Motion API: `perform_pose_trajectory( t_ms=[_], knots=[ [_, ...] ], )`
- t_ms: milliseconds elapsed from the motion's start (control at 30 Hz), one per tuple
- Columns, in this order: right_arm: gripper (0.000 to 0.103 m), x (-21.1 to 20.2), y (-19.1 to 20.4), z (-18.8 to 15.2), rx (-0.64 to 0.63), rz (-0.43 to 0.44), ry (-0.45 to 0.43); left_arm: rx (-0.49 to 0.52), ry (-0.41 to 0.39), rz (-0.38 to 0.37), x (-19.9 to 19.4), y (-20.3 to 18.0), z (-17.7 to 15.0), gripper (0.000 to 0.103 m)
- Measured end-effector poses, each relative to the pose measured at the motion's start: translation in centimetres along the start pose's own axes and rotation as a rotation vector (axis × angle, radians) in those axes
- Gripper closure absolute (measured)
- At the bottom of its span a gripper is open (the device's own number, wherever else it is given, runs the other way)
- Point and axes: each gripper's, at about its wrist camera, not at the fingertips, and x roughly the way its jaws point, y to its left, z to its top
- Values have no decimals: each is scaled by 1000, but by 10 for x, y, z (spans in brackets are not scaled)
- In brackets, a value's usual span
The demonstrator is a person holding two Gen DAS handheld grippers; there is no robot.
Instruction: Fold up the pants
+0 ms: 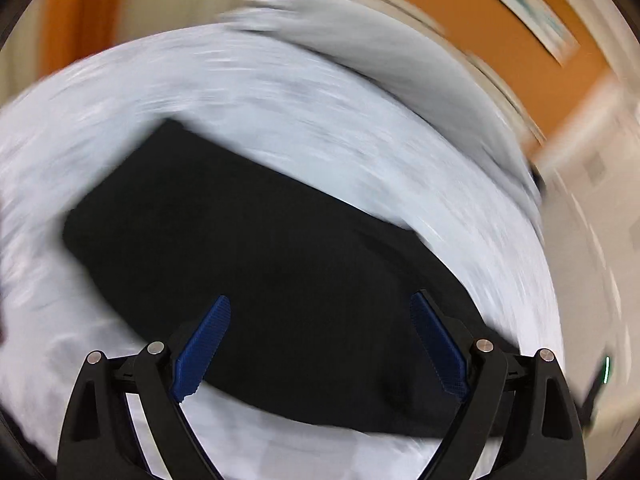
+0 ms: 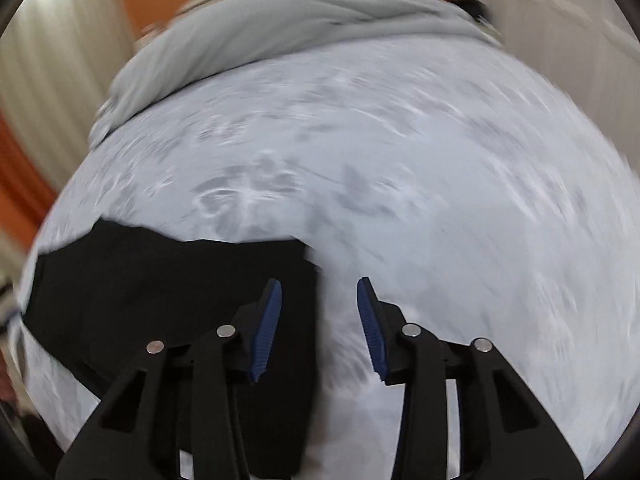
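The pants [image 1: 256, 264] are plain black. The sheet [image 2: 440, 200] under them is pale bluish white with a faint grey mottled print. A plain light grey blanket [image 2: 280, 20] lies at its far edge. Both grippers [image 1: 320, 344] [image 2: 319, 328] are black with dark blue ribbed pads [image 1: 204, 344]. The wall [image 1: 500, 20] behind is orange.

Pale patterned bedsheet [image 2: 420, 152] spread wide and blurred, grey blanket [image 2: 280, 12] bunched along the bedsheet's far edge, orange wall [image 1: 532, 36] beyond the blanket, cream curtain [image 2: 52, 60] left of the bedsheet, framed picture [image 1: 516, 4] on the orange wall
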Motion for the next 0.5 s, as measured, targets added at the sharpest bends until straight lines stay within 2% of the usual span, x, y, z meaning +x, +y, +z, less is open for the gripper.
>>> perform_pose_trajectory(
  t_ms=[133, 167, 267, 300, 333, 367, 433, 500],
  knots=[
    [67, 31, 24, 6, -238, 8, 48, 270, 195, -147, 51, -89, -47, 14],
    [67, 40, 28, 10, -310, 4, 71, 313, 216, -157, 60, -101, -56, 14],
    [67, 53, 30, 11, -414, 70, 139, 460, 269, -126, 94, -131, -91, 14],
    [71, 58, 30, 11, -449, 86, 171, 487, 285, -111, 101, -132, -100, 14],
    [86, 61, 30, 9, -486, 115, 200, 514, 291, -79, 110, -136, -107, 14],
    [96, 58, 31, 7, -523, 134, 212, 551, 265, -60, 111, -141, -112, 13],
    [100, 54, 34, 8, -602, 153, 216, 616, 273, -66, 111, -150, -114, 12],
    [100, 50, 37, 19, -674, 146, 205, 628, 282, -65, 114, -152, -115, 12]
  ],
)
